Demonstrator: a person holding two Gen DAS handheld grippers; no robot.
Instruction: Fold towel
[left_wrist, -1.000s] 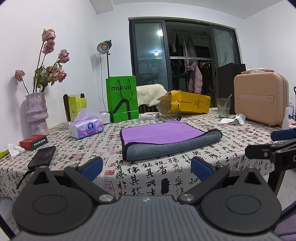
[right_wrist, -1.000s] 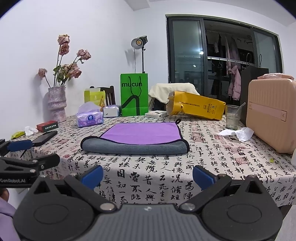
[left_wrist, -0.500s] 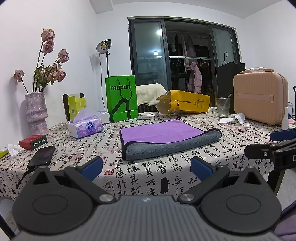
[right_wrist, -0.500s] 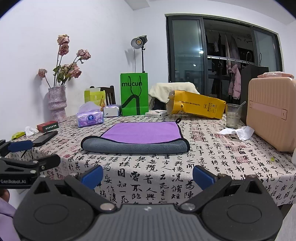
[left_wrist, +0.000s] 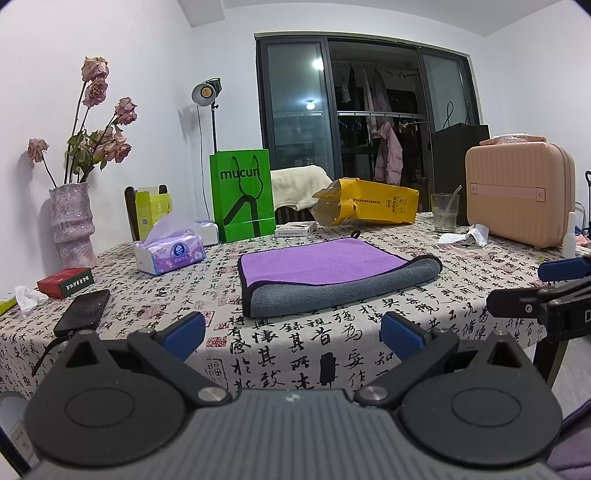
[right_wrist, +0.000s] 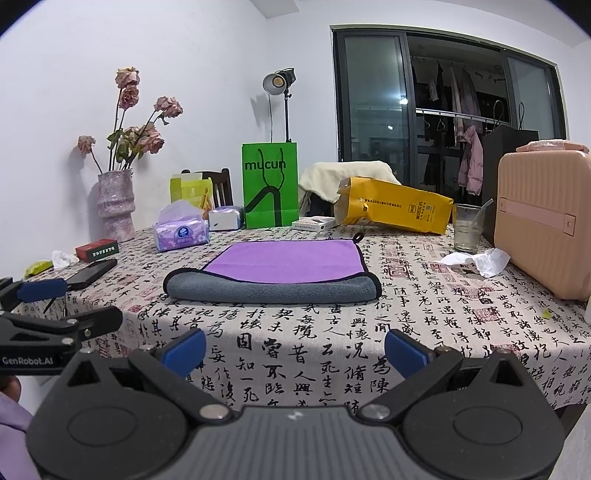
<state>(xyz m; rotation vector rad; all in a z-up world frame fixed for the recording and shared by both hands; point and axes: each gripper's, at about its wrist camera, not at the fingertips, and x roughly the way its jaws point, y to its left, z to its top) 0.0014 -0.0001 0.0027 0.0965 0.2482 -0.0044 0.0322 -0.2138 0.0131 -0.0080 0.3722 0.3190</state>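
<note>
Left wrist view: my left hand-held gripper (left_wrist: 291, 332) hangs off the worktop's (left_wrist: 369, 332) near edge, its 2 blue pads spread wide and gripping nothing. The folded towel (left_wrist: 332, 275), purple over grey, lies flat ahead, well apart.

Right wrist view: my right hand-held gripper (right_wrist: 295, 349) is likewise spread and empty. The towel (right_wrist: 275, 271) lies ahead, slightly left, apart from its pads.
</note>
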